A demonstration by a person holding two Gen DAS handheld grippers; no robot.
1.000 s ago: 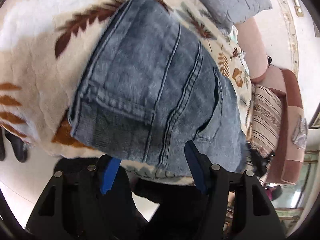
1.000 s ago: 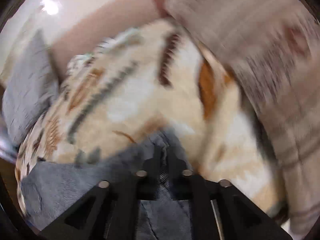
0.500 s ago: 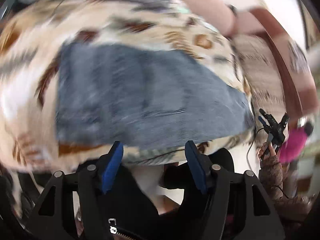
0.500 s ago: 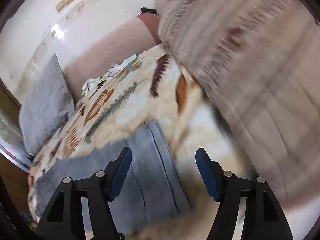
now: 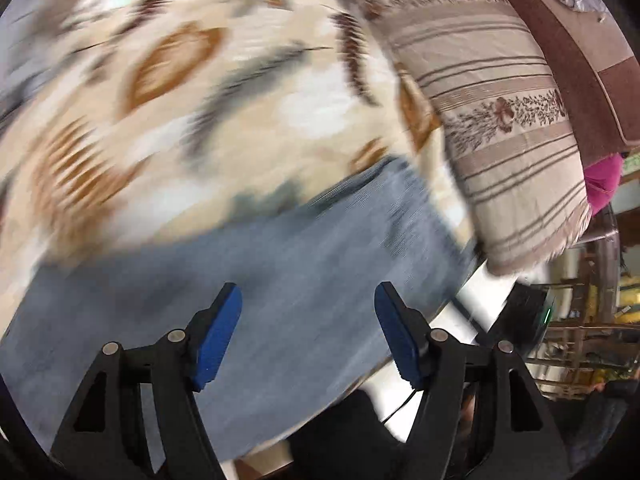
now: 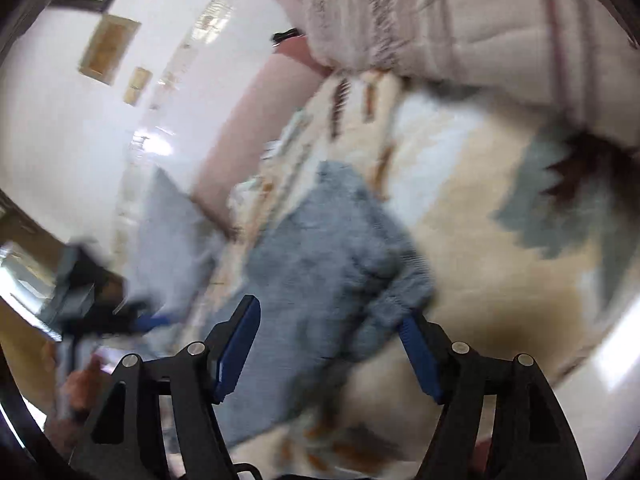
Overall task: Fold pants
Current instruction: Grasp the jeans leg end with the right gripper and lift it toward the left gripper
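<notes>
Pants: blue denim, folded into a compact flat block, lying on the patterned blanket of the bed, near its front edge and just beside the striped pillow.
Change, right hand-held gripper: a second ago its fingers were together on the denim; now they stand apart with nothing clamped, the fabric lying beyond and below them.
Change, left hand-held gripper: jaws have just been opening a little further; blue pads apart, no cloth pressed between them. View has swung from the pocket end of the garment to the end nearest the striped pillow.
Pants, appearance: in the right wrist view the upper layer looks rumpled along the right edge, with a bunched corner close to the right pad; contact there cannot be told through the blur. Seams and pocket, sharp a second ago, are now smeared.
Surroundings: grey pillow at the far end of the bed.
Image quality: heavy motion blur in both views.
</notes>
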